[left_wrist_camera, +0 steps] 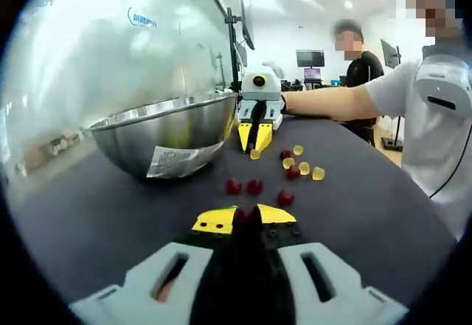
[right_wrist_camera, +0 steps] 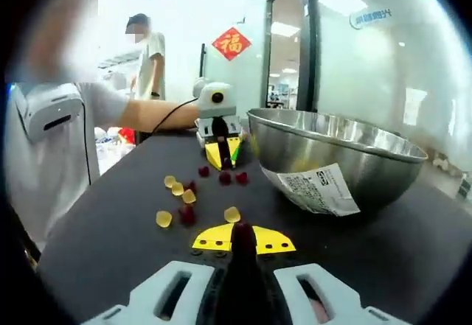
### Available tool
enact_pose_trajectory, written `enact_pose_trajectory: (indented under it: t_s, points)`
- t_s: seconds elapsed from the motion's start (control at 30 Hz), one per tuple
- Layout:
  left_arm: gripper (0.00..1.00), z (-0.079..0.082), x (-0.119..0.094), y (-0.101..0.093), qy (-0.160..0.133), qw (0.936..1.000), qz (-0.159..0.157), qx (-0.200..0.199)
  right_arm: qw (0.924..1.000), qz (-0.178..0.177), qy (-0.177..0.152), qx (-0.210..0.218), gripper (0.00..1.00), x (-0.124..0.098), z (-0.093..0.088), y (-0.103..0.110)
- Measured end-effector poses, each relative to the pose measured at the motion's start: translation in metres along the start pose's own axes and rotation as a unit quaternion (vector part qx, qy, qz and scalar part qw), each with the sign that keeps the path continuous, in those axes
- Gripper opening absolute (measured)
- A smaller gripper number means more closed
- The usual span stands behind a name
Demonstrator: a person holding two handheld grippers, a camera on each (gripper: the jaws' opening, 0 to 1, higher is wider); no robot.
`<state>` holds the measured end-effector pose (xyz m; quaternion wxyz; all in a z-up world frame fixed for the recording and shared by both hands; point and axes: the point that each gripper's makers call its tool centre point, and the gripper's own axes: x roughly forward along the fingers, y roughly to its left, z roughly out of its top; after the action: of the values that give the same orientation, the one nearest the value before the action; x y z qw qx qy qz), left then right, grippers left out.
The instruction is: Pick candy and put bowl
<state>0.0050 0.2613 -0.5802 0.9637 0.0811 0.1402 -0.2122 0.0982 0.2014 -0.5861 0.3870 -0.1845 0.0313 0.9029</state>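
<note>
In the right gripper view the right gripper (right_wrist_camera: 242, 240) has its jaws closed on a red candy (right_wrist_camera: 242, 235), which juts up between the yellow tips, low over the dark worktop (right_wrist_camera: 413, 229). In the left gripper view the left gripper (left_wrist_camera: 249, 218) has its jaws pressed together with something dark red at the tips, too unclear to name. Ahead of both lie loose red and yellow candies (left_wrist_camera: 293, 169), and the steel bowl (right_wrist_camera: 346, 159) with its paper label (right_wrist_camera: 318, 189) sits right of the right jaws, left of the left ones.
</note>
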Motion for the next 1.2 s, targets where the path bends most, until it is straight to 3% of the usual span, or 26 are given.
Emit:
enact_pose_trajectory:
  t_s: [0.3, 0.37, 0.4, 0.43, 0.5, 0.53, 0.6, 0.7, 0.77, 0.83, 0.93, 1.07, 1.1, 1.13, 1.17, 1.2]
  points:
    - [0.02, 0.002, -0.001, 0.005, -0.002, 0.9998, 0.008, 0.015, 1.0, 0.001, -0.001, 0.0, 0.04, -0.001, 0.001, -0.003]
    - [0.02, 0.009, -0.005, 0.007, -0.006, 0.9997, 0.018, 0.018, 1.0, 0.002, 0.005, -0.001, 0.04, -0.006, 0.002, -0.001]
    - [0.02, 0.031, -0.01, 0.003, -0.049, 0.9986, 0.017, -0.004, 0.9999, 0.014, 0.003, 0.002, 0.04, -0.01, 0.006, 0.006]
    - [0.02, 0.05, -0.016, -0.001, -0.075, 0.9971, 0.014, -0.003, 0.9994, 0.031, -0.017, -0.007, 0.04, -0.015, 0.019, 0.016]
    - [0.02, 0.092, -0.03, -0.001, -0.119, 0.9919, 0.024, 0.037, 0.9965, 0.039, -0.059, -0.044, 0.04, -0.027, 0.055, 0.03]
    - [0.02, 0.114, -0.035, 0.001, -0.142, 0.9887, 0.029, 0.037, 0.9938, 0.023, -0.085, -0.067, 0.04, -0.034, 0.077, 0.025]
    - [0.02, 0.144, -0.037, 0.012, -0.158, 0.9856, 0.036, 0.049, 0.9882, -0.037, -0.123, -0.083, 0.04, -0.049, 0.118, -0.001]
    - [0.02, 0.161, -0.029, 0.042, -0.154, 0.9839, 0.07, 0.059, 0.9789, -0.135, -0.129, -0.084, 0.04, -0.057, 0.144, -0.051]
    - [0.02, 0.159, -0.02, 0.07, -0.15, 0.983, 0.1, 0.038, 0.9816, -0.139, -0.109, -0.073, 0.04, -0.05, 0.143, -0.068]
    - [0.02, 0.157, -0.011, 0.077, -0.149, 0.9839, 0.095, 0.025, 0.9826, -0.134, -0.107, -0.071, 0.04, -0.043, 0.143, -0.071]
    - [0.02, 0.158, -0.001, 0.073, -0.151, 0.9843, 0.088, 0.026, 0.9834, -0.129, -0.102, -0.076, 0.04, -0.036, 0.141, -0.07]
    - [0.03, 0.149, 0.011, 0.07, -0.13, 0.9874, 0.081, 0.038, 0.9843, -0.128, -0.096, -0.076, 0.05, -0.031, 0.135, -0.074]
    - [0.05, 0.145, 0.012, 0.073, -0.123, 0.9874, 0.089, 0.044, 0.9844, -0.132, -0.094, -0.068, 0.06, -0.03, 0.132, -0.077]
    - [0.14, 0.143, 0.013, 0.075, -0.126, 0.9866, 0.093, 0.045, 0.9872, -0.119, -0.095, -0.047, 0.16, -0.027, 0.127, -0.074]
    - [0.34, 0.14, 0.015, 0.073, -0.127, 0.9881, 0.081, 0.031, 0.9862, -0.123, -0.095, -0.057, 0.34, -0.025, 0.125, -0.076]
    - [0.42, 0.138, 0.016, 0.07, -0.125, 0.9888, 0.074, 0.034, 0.9858, -0.126, -0.09, -0.066, 0.36, -0.025, 0.123, -0.076]
